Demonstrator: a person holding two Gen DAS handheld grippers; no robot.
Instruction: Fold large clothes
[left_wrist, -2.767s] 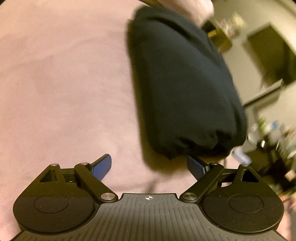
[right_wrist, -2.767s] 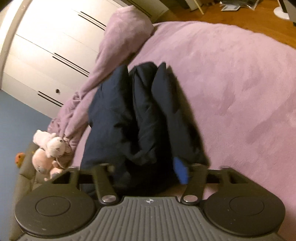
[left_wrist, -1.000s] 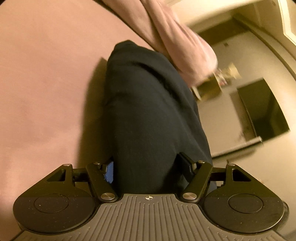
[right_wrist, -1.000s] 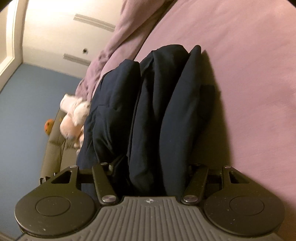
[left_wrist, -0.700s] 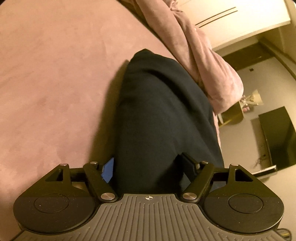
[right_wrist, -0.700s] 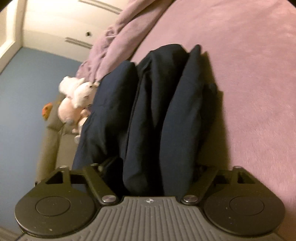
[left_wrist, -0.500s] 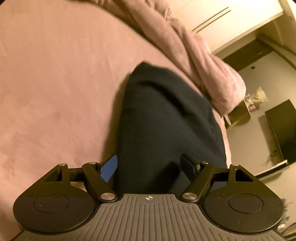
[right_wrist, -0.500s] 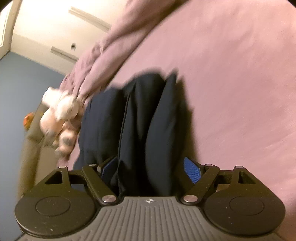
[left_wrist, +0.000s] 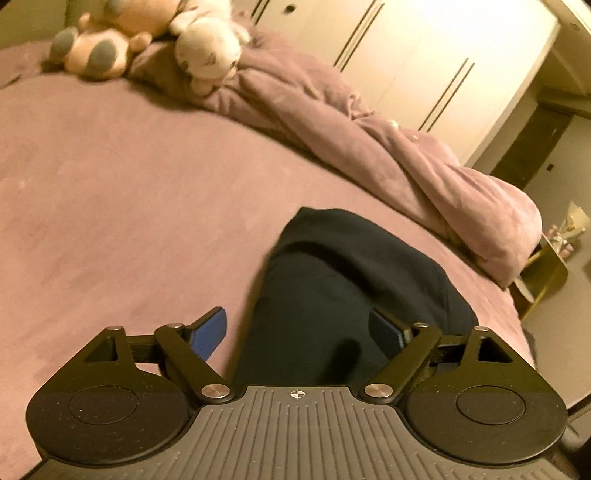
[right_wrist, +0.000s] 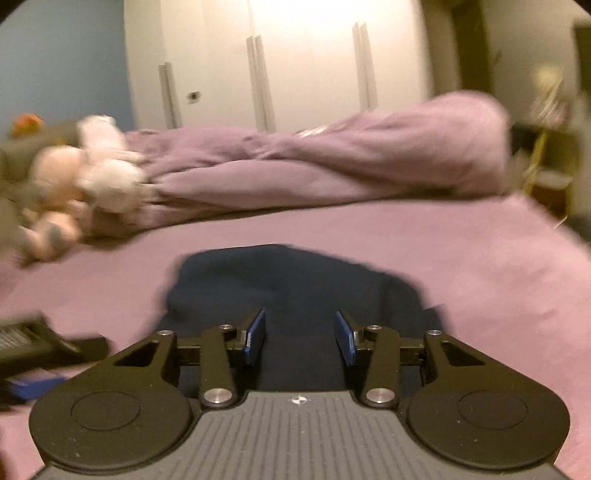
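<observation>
So, one folded dark garment (left_wrist: 351, 295) is seen lying on the purple bed (left_wrist: 129, 203). Left of it, two plush toys (left_wrist: 147, 33) are counted; behind it, one bunched-up duvet (left_wrist: 369, 136). The left gripper (left_wrist: 295, 332) is spread wide and opening, pads off the cloth. The right gripper (right_wrist: 299, 336) is closing, nothing pinched.
</observation>
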